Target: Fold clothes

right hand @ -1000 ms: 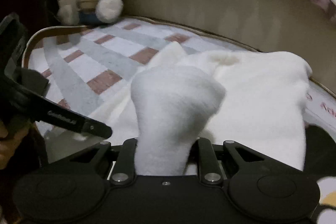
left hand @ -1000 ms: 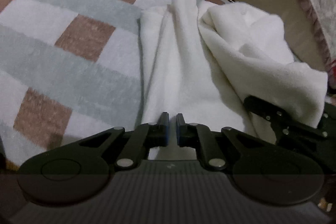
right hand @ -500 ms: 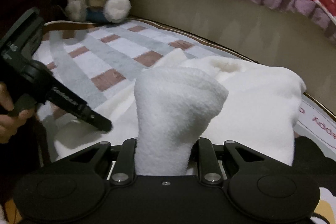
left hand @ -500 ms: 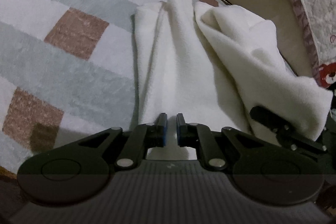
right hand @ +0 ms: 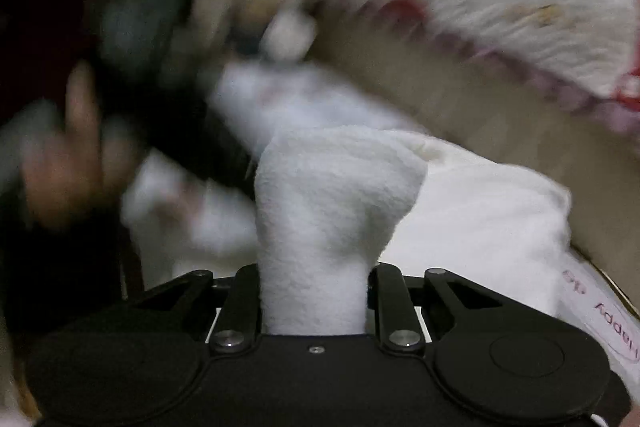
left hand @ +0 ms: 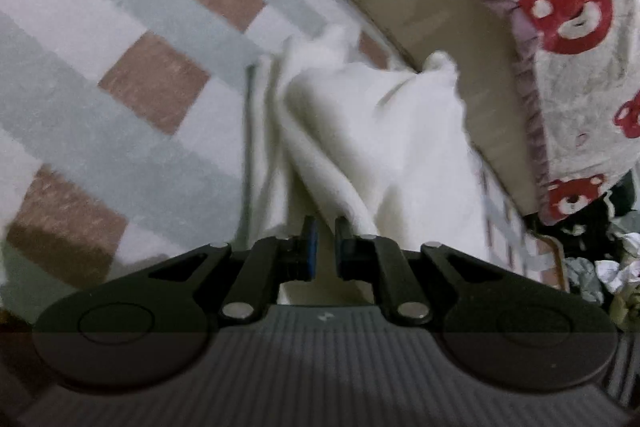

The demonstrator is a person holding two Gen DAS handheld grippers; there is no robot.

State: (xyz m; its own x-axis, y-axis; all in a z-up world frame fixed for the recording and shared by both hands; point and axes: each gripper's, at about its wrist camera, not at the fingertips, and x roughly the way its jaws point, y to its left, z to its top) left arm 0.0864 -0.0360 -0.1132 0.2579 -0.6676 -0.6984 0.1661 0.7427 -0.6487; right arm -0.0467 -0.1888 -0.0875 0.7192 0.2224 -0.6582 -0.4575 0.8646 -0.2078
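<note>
A white fleece garment (left hand: 384, 131) lies bunched on a checked blanket (left hand: 132, 83). My left gripper (left hand: 326, 247) is shut on a fold of its near edge, which runs up between the fingers. In the right wrist view my right gripper (right hand: 314, 291) is shut on a thick wad of the same white garment (right hand: 332, 203) that bulges up and hides the fingertips. The rest of the cloth trails to the right. The view is motion-blurred; a hand (right hand: 68, 155) with the other gripper shows blurred at the left.
A beige padded wall (left hand: 400, 7) borders the blanket at the back. A quilt with red bears (left hand: 568, 11) hangs over it on the right. Crumpled items (left hand: 616, 271) lie at the far right.
Both grippers have kept their hold and swung quickly. The garment has been lifted and drawn in, now narrower and more bunched. The right gripper no longer shows in the left wrist view.
</note>
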